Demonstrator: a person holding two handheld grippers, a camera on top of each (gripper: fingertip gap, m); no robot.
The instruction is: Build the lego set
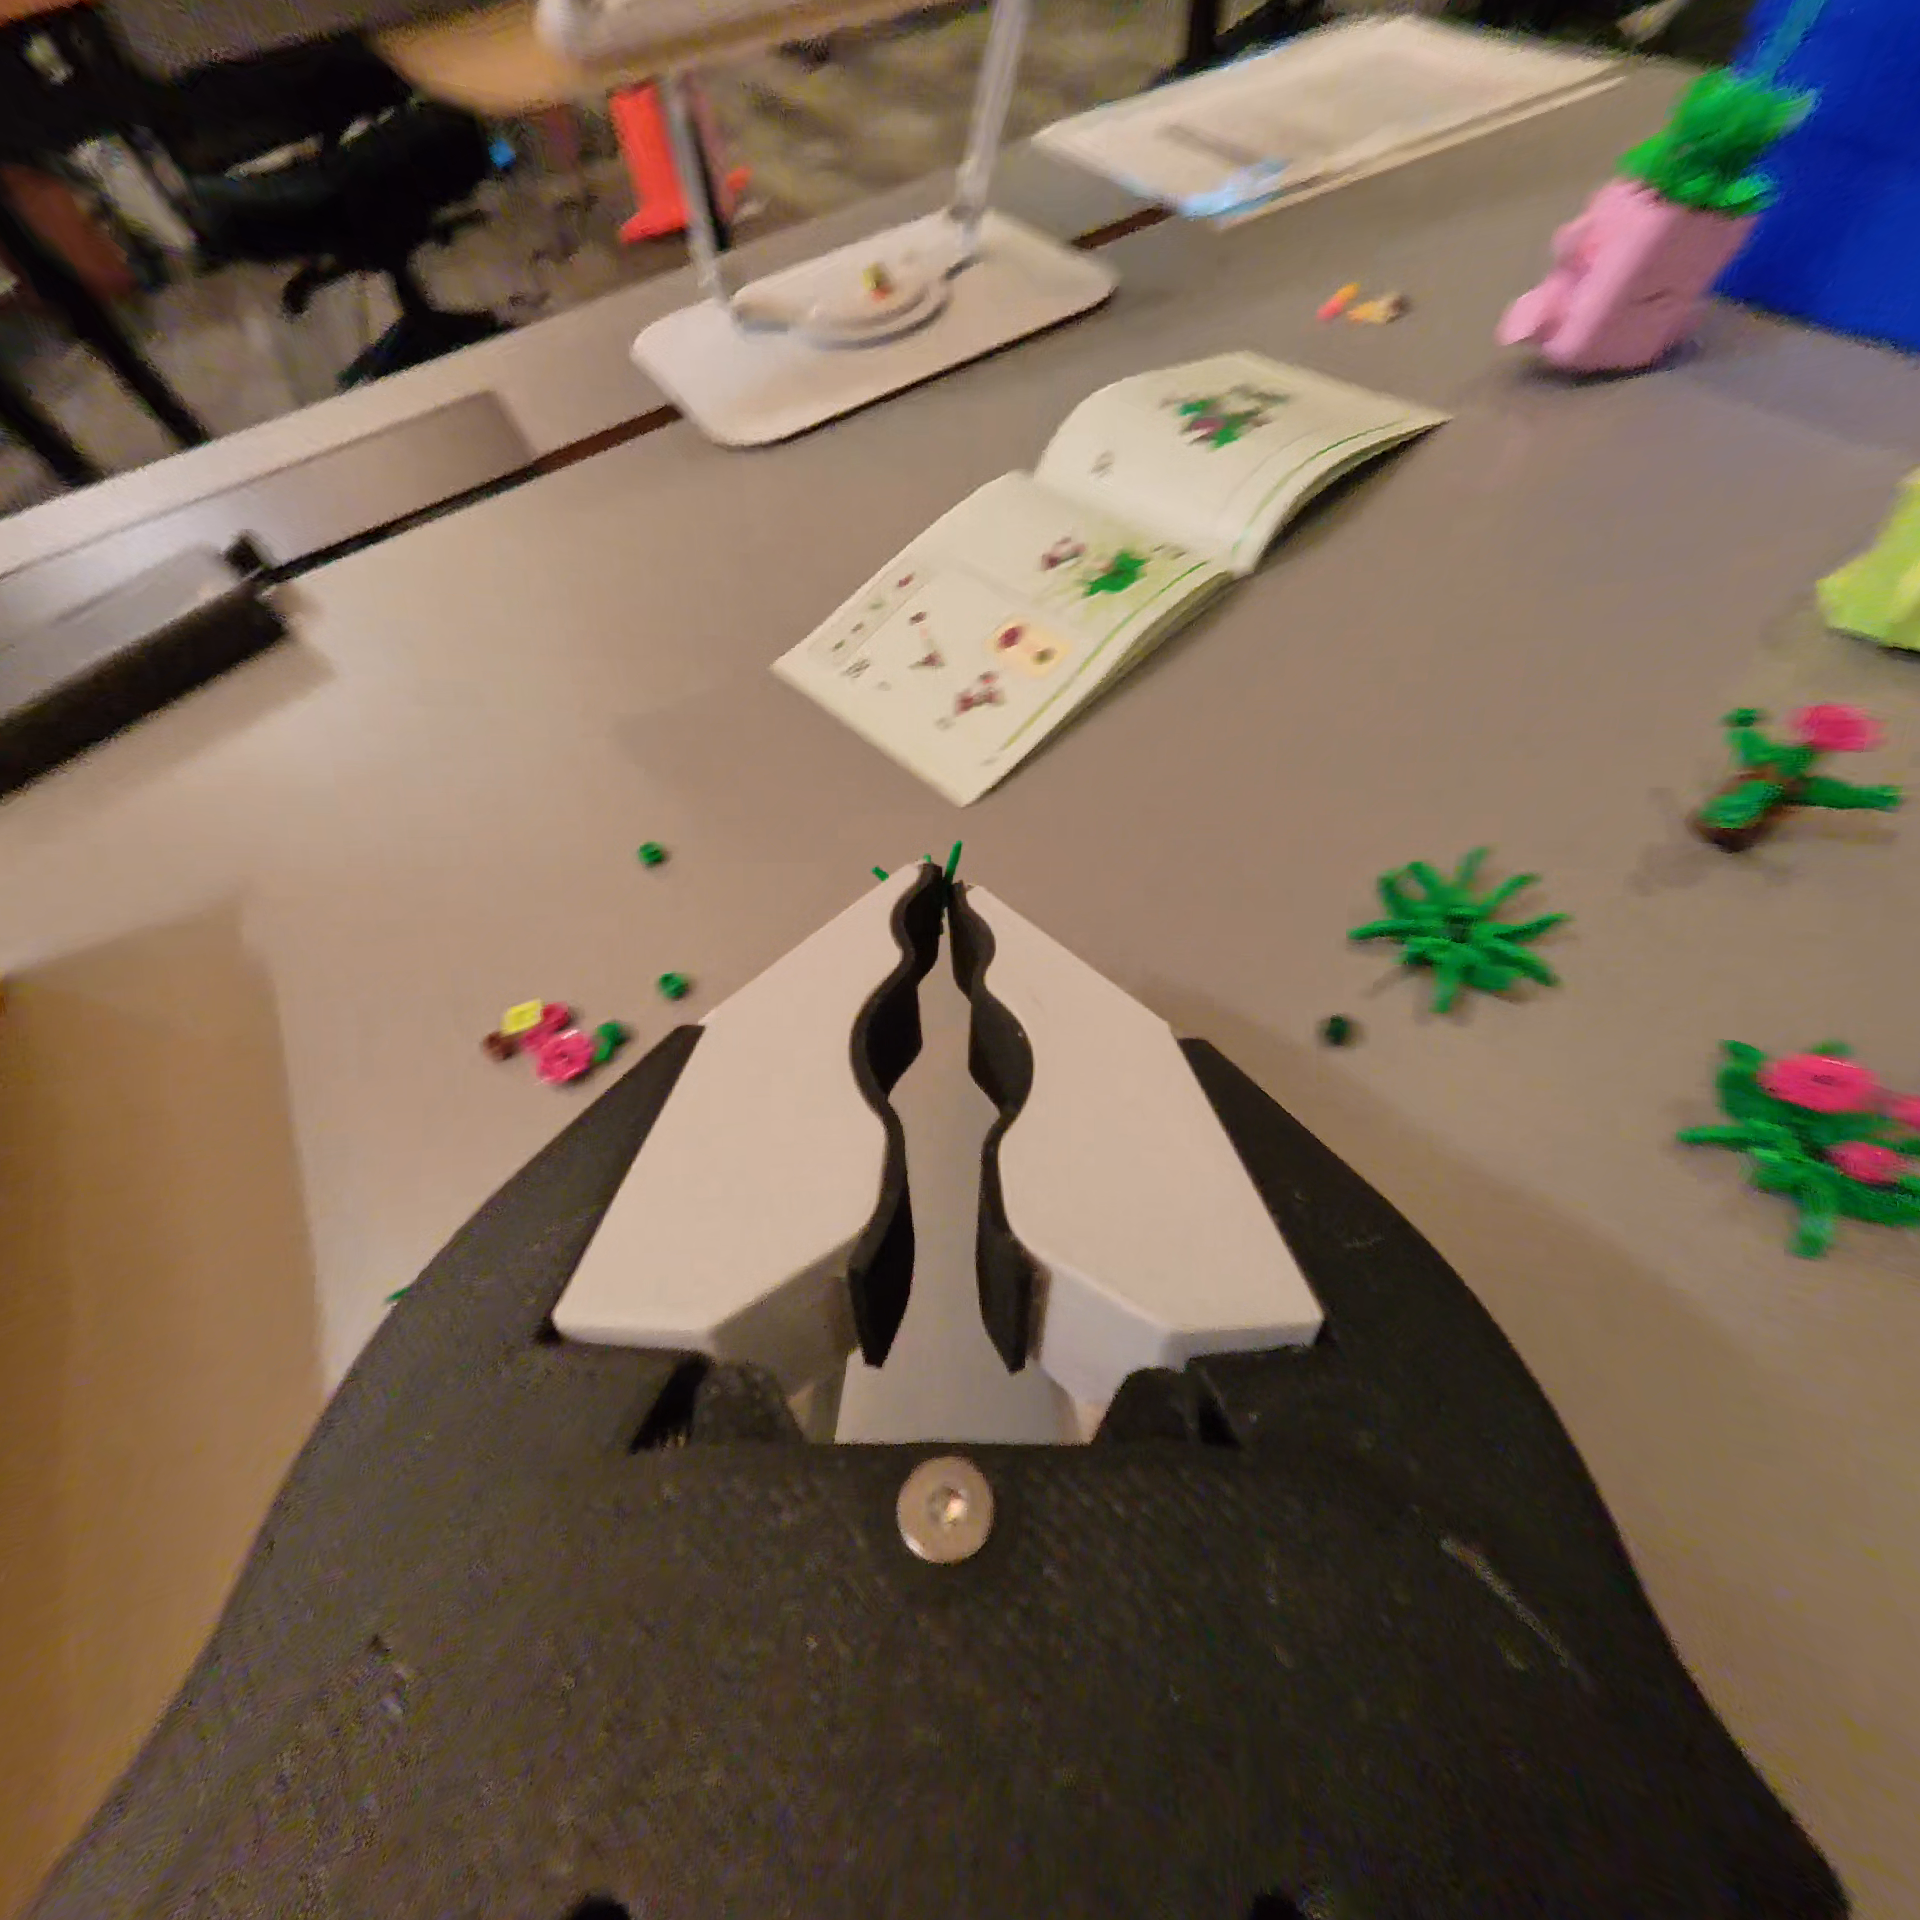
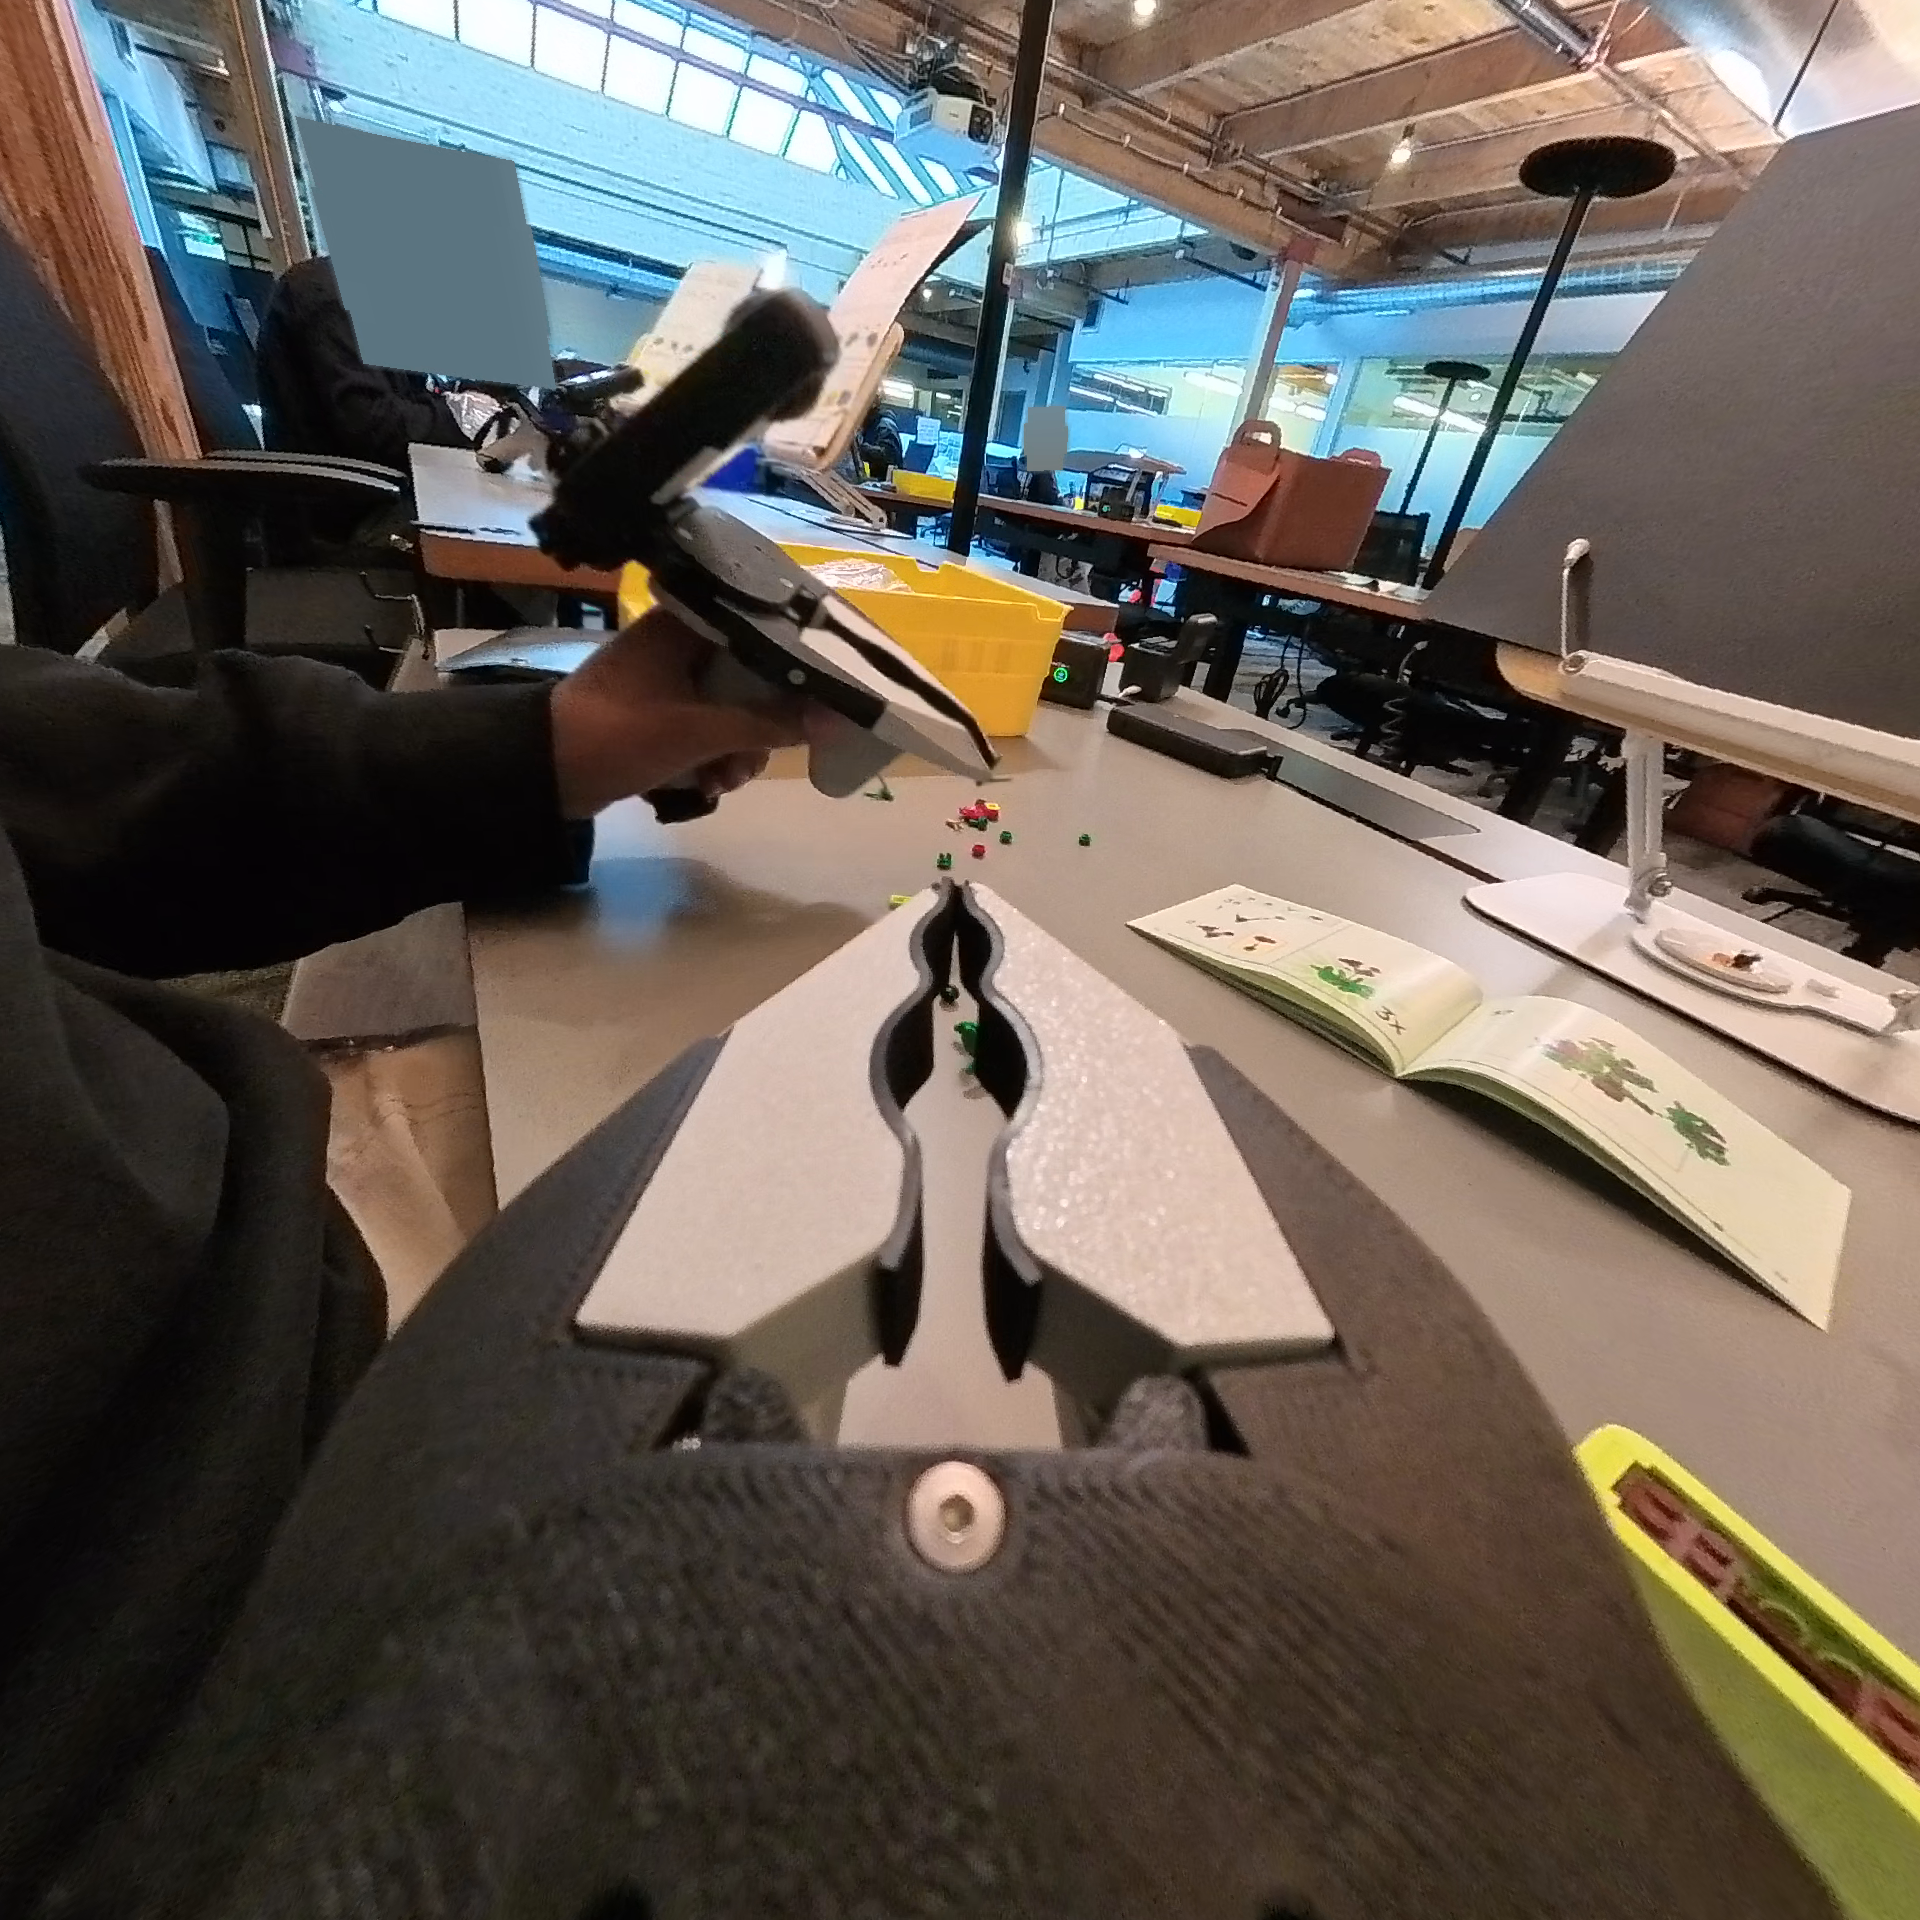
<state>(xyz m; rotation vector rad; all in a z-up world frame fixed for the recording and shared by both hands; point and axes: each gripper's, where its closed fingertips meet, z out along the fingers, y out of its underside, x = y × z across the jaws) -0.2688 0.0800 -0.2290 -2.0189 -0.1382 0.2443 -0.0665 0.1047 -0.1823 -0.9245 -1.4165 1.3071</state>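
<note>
My left tongs [image 1: 940,891] pinch a tiny green leaf piece [image 1: 951,868] at the very tips, up above the table [image 1: 520,748]. My right tongs [image 2: 954,889] are squeezed together with nothing in them. The leaf is light, thin and bendy, so I think it could slip or snap. I should hold its stem. More green leaves [image 1: 1455,930] lie nearby.

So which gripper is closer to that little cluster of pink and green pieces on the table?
Left. The left gripper hangs just above and beside the cluster of pink and green pieces, tips angled down toward it. The right gripper sits farther back, pointing at the cluster across bare table.
</note>
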